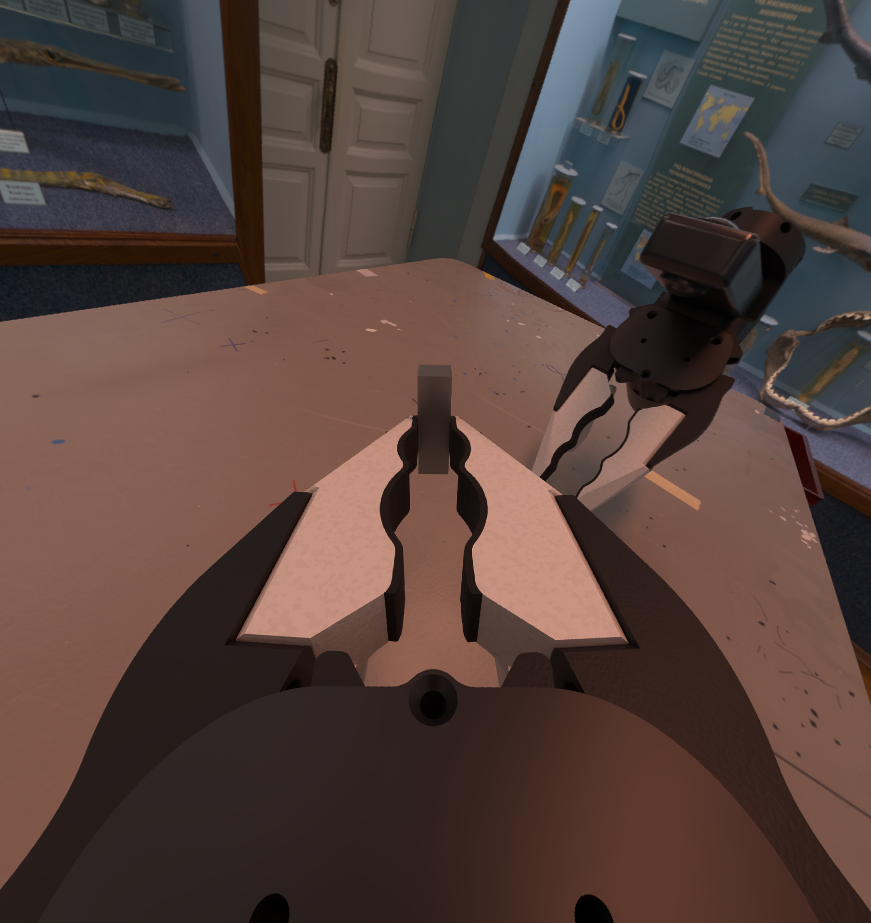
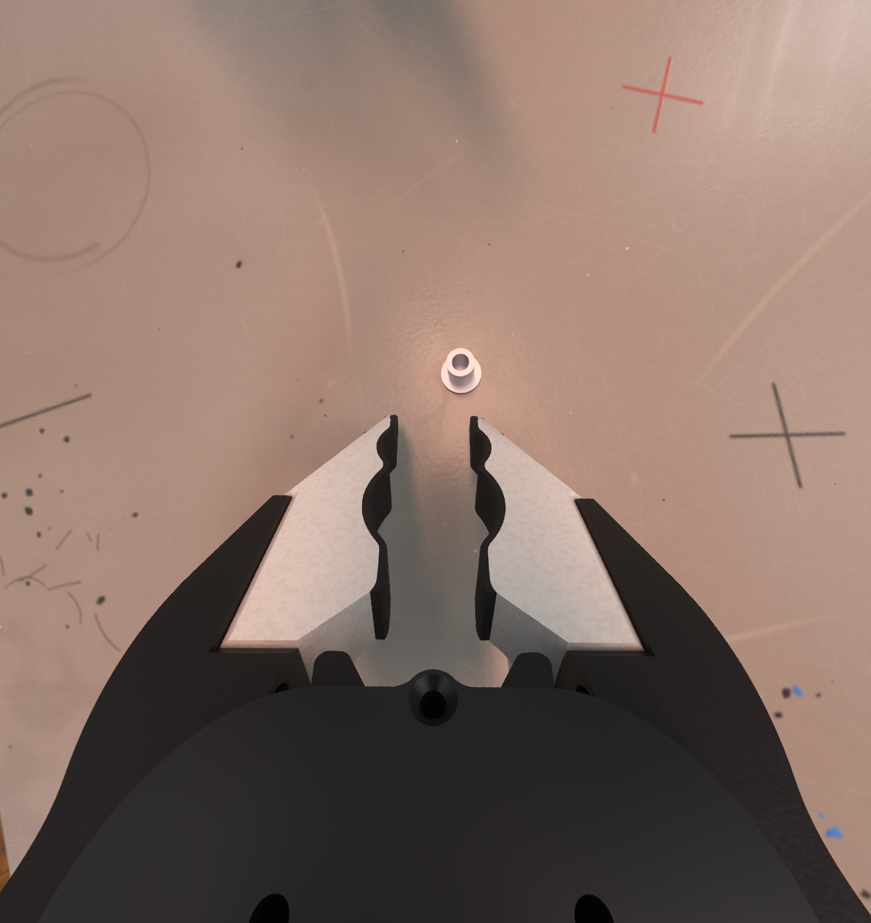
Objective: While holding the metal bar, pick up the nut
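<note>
Gripping the grey metal bar (image 1: 434,424) near its tips, the left gripper (image 1: 434,429) holds it clenched, raised over the scuffed brown table (image 1: 173,449). The right gripper (image 2: 433,422) points down at the tabletop with its jaws parted and empty. The nut (image 2: 460,377), a small pale flanged ring, rests on the table just ahead of that gripper's fingertips and slightly right of their centre line, not yet between them. The step in hand appears to be the approach to the nut. The next move likely calls for advancing and lowering until the fingers straddle it, then closing gently, since so small a piece could easily slip away.
</note>
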`<action>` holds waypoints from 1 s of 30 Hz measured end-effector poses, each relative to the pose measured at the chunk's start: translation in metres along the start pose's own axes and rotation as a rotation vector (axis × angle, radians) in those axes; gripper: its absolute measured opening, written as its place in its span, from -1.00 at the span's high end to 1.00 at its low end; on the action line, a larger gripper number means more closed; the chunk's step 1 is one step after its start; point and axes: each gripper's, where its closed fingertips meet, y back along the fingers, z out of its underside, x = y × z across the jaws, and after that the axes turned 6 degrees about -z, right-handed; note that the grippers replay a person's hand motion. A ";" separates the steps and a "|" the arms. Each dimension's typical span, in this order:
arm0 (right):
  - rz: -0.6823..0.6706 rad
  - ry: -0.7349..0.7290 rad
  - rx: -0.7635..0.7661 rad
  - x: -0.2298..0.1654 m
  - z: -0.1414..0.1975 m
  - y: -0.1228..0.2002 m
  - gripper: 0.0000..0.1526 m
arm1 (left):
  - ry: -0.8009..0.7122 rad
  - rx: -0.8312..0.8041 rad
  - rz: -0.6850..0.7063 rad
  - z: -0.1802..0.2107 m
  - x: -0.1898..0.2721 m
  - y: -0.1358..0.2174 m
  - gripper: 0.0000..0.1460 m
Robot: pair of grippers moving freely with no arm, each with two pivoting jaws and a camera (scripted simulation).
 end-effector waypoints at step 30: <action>-0.085 -0.503 -0.978 0.003 -0.009 -0.002 0.54 | -0.001 0.297 -0.357 -0.047 -0.064 0.050 0.85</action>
